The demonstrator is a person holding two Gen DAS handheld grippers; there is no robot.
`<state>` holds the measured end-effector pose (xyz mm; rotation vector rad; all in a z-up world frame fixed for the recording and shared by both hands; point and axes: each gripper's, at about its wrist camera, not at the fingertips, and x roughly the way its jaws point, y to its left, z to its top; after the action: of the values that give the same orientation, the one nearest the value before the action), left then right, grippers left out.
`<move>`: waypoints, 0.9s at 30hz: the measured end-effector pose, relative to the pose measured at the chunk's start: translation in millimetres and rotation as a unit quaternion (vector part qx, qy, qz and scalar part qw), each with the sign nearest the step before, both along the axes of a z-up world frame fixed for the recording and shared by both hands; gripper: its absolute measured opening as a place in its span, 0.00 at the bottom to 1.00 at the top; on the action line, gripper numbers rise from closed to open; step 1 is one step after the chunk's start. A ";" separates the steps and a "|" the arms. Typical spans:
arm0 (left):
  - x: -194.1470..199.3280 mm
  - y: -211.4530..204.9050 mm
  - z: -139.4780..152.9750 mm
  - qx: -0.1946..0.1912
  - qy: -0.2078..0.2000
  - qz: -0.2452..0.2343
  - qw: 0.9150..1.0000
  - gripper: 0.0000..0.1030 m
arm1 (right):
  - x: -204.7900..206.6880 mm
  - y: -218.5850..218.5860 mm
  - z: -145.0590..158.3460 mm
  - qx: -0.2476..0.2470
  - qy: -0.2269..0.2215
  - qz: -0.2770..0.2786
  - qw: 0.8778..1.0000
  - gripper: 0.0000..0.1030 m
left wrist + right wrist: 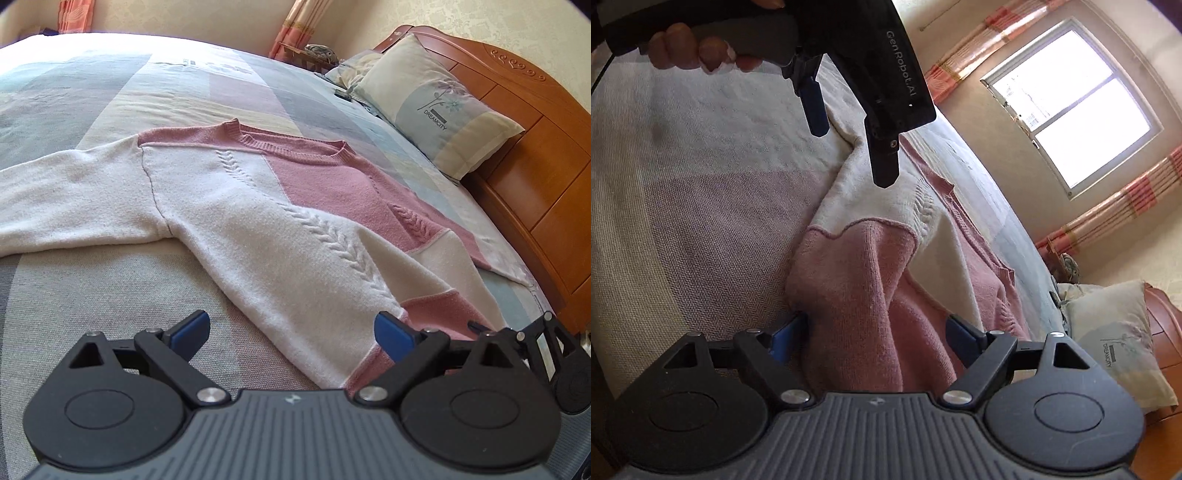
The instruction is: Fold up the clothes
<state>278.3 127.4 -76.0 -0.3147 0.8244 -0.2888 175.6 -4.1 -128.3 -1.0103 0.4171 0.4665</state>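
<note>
A pink and white knit sweater [229, 192] lies spread front-up on the bed, neck toward the far side, one white sleeve stretched out to the left. My left gripper [293, 330] is open, and the sweater's lower white edge lies between its blue fingertips [194, 328]. My right gripper [875, 330] is also open, its jaws standing either side of the pink hem corner [864, 288], which bulges up between them. A hand [687, 48] holds the left gripper [849, 142] above the white part. The right gripper [546, 350] shows at the right edge of the left wrist view.
A bedspread [110, 302] in pale patchwork blocks covers the bed. A pillow [439, 110] leans on the wooden headboard [535, 173] to the right. A window [1071, 107] with striped pink curtains [1115, 214] is on the far wall.
</note>
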 end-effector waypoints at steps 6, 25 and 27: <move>4.2 4.9 -4.9 -0.005 0.007 0.006 1.000 0.93 | 61.3 -22.8 39.2 0.076 0.012 -0.055 0.996 0.86; 24.1 -40.3 -36.9 -0.236 -0.009 -0.072 0.969 0.93 | 72.6 -164.1 59.8 0.342 0.132 -0.217 0.905 0.98; 25.4 -42.6 -36.2 -0.240 -0.027 -0.067 0.968 0.93 | 48.8 -172.9 56.5 0.355 0.148 -0.211 0.898 1.00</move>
<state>303.7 84.8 -112.2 -0.7024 0.7158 -0.6244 224.4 -177.0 -71.8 -0.1214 0.6591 0.3331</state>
